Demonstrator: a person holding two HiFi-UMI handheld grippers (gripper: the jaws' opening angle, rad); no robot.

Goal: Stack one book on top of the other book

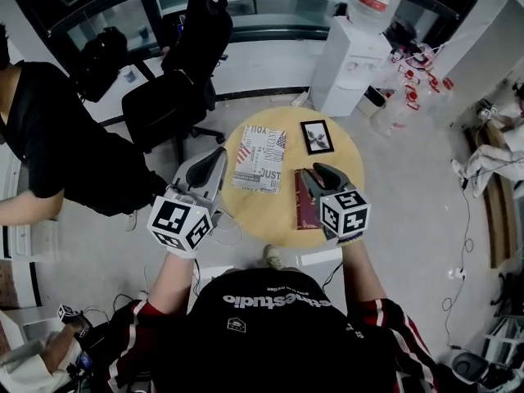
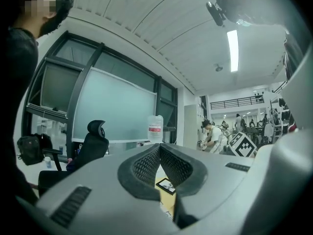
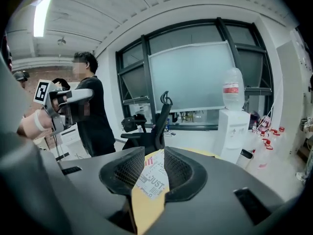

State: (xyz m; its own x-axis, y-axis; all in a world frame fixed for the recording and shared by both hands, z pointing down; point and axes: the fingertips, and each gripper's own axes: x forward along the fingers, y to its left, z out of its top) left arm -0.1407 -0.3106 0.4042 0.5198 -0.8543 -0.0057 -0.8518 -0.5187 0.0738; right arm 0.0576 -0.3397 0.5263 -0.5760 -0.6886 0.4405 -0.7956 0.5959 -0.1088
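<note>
Right gripper (image 1: 316,172) above red book (image 1: 304,213)

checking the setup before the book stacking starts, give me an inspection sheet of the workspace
surface: round wooden table
job's things: printed book flat on its left part, dark red book flat on its right part, apart, not stacked
clutter: framed picture at the far edge
grippers: left gripper shut, empty; right gripper open, empty, over the dark red book
cables: cable on the floor at right
surroundings: office chair, water dispenser, person in black
</note>
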